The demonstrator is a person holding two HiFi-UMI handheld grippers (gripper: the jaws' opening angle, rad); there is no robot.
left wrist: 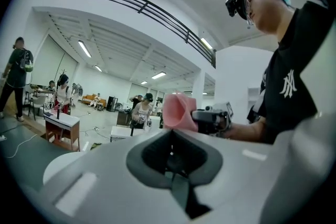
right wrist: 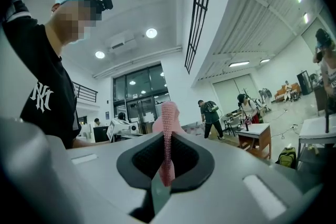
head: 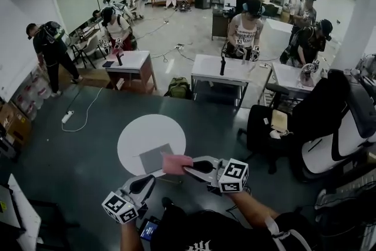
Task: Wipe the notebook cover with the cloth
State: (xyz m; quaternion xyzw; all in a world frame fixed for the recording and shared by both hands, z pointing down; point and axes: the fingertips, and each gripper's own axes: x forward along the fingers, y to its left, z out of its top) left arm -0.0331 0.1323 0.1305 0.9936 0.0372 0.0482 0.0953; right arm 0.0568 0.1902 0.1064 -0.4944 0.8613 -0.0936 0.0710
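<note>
A grey notebook (head: 155,158) lies on the near part of a round white table (head: 141,135). My right gripper (head: 189,166) is shut on a pink cloth (head: 175,163), which it holds at the notebook's right corner, just above the table edge. In the right gripper view the cloth (right wrist: 168,126) stands up in a thin fold pinched between the jaws of my right gripper (right wrist: 166,165). My left gripper (head: 143,185) hangs below the table's near edge, shut and holding nothing. The left gripper view shows the cloth (left wrist: 178,111) in front of the closed jaws of my left gripper (left wrist: 173,165).
A dark grey floor surrounds the table. Several people work with grippers at white tables (head: 220,70) farther back. A black and white chair (head: 329,126) stands at the right. A power strip (head: 67,117) with its cable lies on the floor at the left.
</note>
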